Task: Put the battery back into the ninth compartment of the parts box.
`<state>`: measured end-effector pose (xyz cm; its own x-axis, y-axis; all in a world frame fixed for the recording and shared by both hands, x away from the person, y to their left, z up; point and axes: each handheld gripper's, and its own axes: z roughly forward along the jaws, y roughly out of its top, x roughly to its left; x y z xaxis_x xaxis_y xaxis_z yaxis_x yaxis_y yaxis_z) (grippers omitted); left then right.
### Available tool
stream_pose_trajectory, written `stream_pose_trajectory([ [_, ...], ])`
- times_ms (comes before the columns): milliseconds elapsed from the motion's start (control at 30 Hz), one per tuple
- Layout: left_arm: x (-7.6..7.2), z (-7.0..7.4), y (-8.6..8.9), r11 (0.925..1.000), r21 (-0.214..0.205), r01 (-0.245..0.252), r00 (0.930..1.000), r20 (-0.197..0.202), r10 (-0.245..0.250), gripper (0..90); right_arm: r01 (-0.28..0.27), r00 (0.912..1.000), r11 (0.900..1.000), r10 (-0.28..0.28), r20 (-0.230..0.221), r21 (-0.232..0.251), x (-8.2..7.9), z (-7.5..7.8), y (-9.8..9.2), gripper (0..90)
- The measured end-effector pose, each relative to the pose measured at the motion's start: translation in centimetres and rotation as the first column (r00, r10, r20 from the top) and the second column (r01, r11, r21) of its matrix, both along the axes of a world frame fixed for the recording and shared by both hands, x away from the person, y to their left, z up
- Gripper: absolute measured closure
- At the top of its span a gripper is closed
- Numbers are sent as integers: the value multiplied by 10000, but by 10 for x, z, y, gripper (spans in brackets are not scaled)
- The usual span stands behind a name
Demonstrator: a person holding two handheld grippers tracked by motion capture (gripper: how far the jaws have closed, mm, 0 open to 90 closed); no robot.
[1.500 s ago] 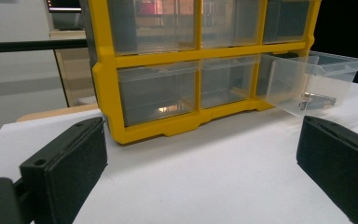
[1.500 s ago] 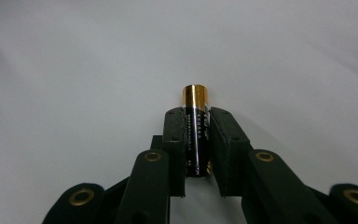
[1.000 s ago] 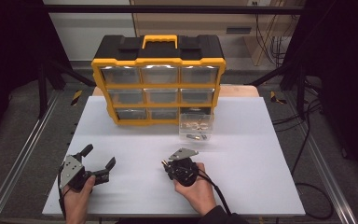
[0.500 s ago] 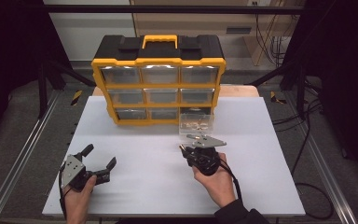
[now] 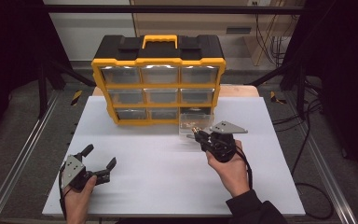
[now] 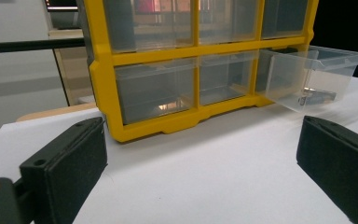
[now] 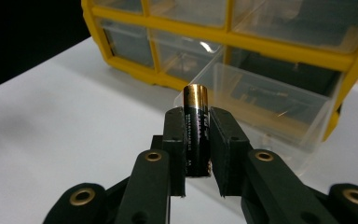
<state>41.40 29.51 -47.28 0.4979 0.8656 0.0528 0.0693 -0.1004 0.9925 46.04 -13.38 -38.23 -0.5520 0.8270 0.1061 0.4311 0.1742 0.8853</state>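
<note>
The right gripper [image 7: 196, 154] has its fingers clamped on a battery [image 7: 196, 135], held upright just before the open drawer [image 7: 265, 107]. The grip is low on the cell, so a tilt or early release could drop it on the desk [image 5: 158, 158] short of the drawer's front wall. The drawer, pulled out of the organizer [image 5: 158, 79], already holds small items, too unclear to name. The left gripper [image 5: 98, 161] rests with fingers apart, well away.

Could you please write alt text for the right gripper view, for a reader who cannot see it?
The right gripper clamps a black-and-gold battery upright between its black jaws. Just beyond it a clear plastic drawer stands pulled out of a yellow-framed organiser on a white table.
</note>
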Motion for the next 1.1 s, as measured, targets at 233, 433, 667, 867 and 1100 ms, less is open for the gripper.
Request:
stream_pose_trajectory([
  [233,1,0,1,9999,-109,-15,10000,15,15,14,225,9993,9997,-225,287,-22,9,20,-8,767],
  [433,1,0,0,10000,-82,8,10000,23,-8,14,286,9989,9995,-280,383,-157,21,34,-10,767],
  [667,1,0,1,10000,-95,-5,10000,7,5,14,260,9995,9993,-256,159,-279,42,41,-13,767],
  [867,1,0,1,10000,-91,22,10000,1,-22,14,176,9997,9975,-186,-127,-686,57,37,-12,767],
  [1100,2,0,1,9999,-110,24,10000,3,-24,14,-76,9984,9930,9,-570,-1177,69,25,-6,767],
])
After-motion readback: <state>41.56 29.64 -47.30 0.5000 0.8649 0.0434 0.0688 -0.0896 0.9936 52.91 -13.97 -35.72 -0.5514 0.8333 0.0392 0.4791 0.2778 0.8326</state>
